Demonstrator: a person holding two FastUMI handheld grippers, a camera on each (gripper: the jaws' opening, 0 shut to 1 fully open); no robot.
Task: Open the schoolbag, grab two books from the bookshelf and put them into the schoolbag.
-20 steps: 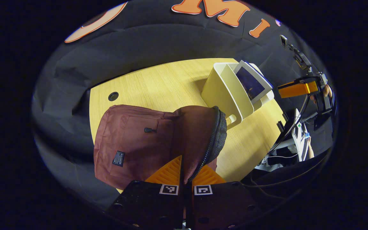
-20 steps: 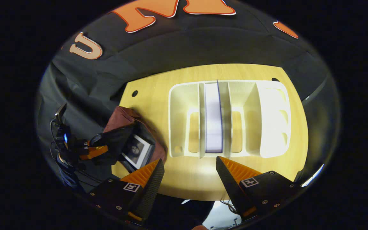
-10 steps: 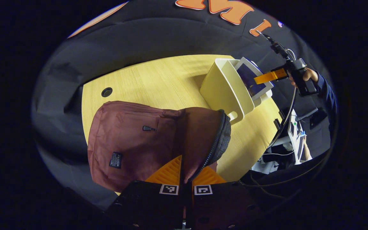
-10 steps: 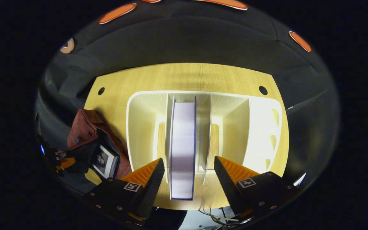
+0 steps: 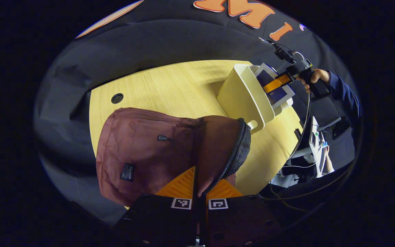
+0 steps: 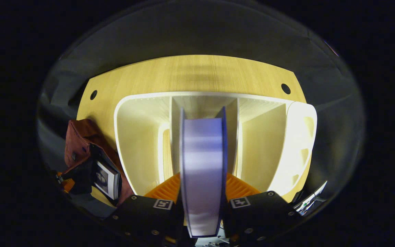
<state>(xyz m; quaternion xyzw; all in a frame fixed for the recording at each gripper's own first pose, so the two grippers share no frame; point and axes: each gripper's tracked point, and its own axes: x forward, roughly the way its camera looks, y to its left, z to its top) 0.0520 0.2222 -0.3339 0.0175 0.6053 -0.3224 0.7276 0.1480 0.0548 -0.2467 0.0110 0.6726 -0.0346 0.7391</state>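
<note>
Right gripper (image 6: 202, 206), open over the shelf (image 6: 266, 144) 1 s ago, now clamped on book no. 2 (image 6: 202, 161) in the middle slot. Left gripper (image 5: 199, 192) still pinching the bag (image 5: 156, 151) rim open, near-left; book no. 1 (image 6: 105, 180) already inside. Lift & transfer likely next.
</note>
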